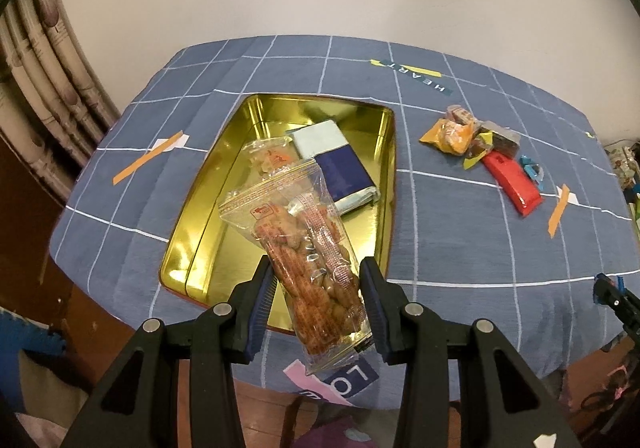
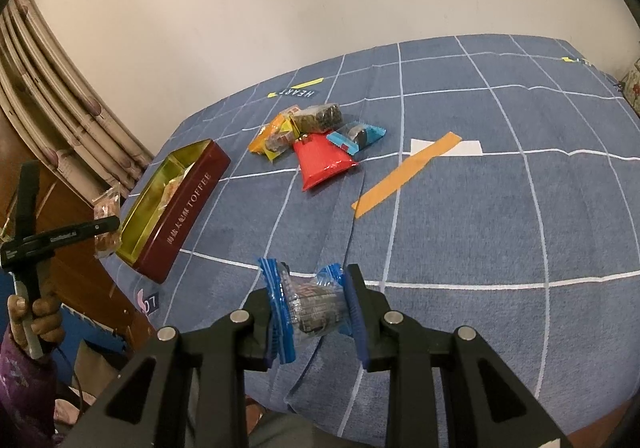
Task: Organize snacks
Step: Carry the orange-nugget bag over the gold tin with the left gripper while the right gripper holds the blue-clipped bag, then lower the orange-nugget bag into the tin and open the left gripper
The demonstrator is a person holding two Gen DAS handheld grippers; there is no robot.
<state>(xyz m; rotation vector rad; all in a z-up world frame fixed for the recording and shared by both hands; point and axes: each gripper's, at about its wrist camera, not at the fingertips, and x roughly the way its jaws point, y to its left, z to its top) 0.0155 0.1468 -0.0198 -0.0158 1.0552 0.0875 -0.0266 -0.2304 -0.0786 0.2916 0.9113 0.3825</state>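
Dangling over the gold tin (image 1: 384,152), the peanut packet (image 1: 308,256) was clamped by the left gripper (image 1: 318,288).
It might have snagged the tin's rim (right gripper (image 2: 312,312) was pinching a blue-wrapped candy (image 2: 308,306)).

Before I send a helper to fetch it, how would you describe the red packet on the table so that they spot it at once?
Start at the gold-lined toffee tin on the blue checked tablecloth, then look to the small heap of loose snacks lying beyond it toward the wall. The red packet lies at the near edge of that heap. It is the only plain, solid red, opaque wrapper there; its neighbours are orange, yellow, dark or blue-ended.
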